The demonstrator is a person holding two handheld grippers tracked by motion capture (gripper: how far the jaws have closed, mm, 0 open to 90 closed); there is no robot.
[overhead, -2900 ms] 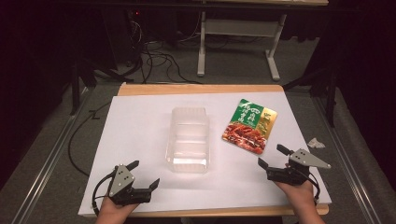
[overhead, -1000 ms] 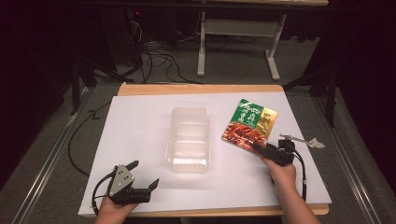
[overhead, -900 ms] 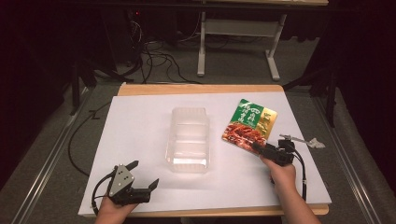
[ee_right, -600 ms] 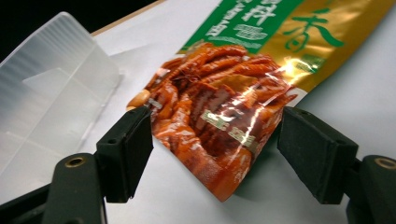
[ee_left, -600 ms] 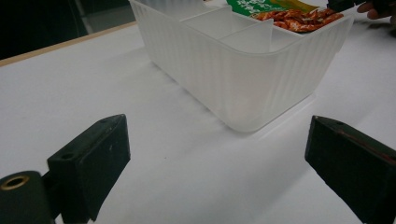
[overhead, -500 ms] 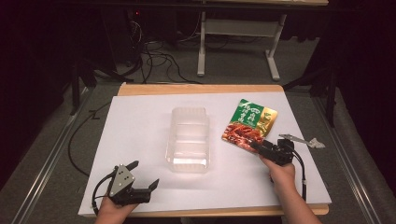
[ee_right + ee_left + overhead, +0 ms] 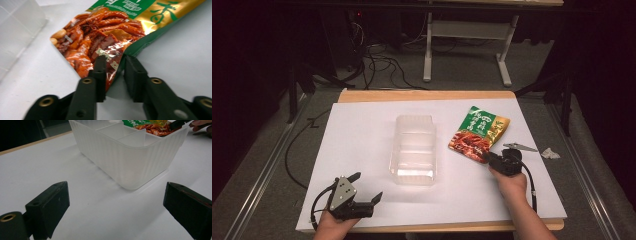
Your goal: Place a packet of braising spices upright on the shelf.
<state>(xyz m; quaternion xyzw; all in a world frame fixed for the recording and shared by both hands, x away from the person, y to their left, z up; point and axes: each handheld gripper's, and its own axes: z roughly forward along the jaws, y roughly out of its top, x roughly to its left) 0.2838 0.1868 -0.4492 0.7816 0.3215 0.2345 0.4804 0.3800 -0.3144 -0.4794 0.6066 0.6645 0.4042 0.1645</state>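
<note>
Plastic snack packet [image 7: 478, 134], green and gold w/ a red food print, lies flat on the white table sheet [image 7: 362, 135], just right of the clear container [image 7: 413, 149]. Right gripper [image 7: 491, 158] sits at the packet's near corner. In the right gripper view its jaws have just been closing, w/ the packet's bottom edge [image 7: 113, 68] between them; pads look pinched onto that edge, which lifts a bit off the sheet there. Rest of the packet is flat on the sheet.

Left gripper [image 7: 364, 189] rests at the near left of the sheet, well apart from the packet, jaws spread wide w/ nothing between. In the left gripper view they frame the near end of the ribbed container [image 7: 130, 157], which has dividers inside; no contact. Small bits lie on the sheet's right side, near the edge [image 7: 550, 153].
</note>
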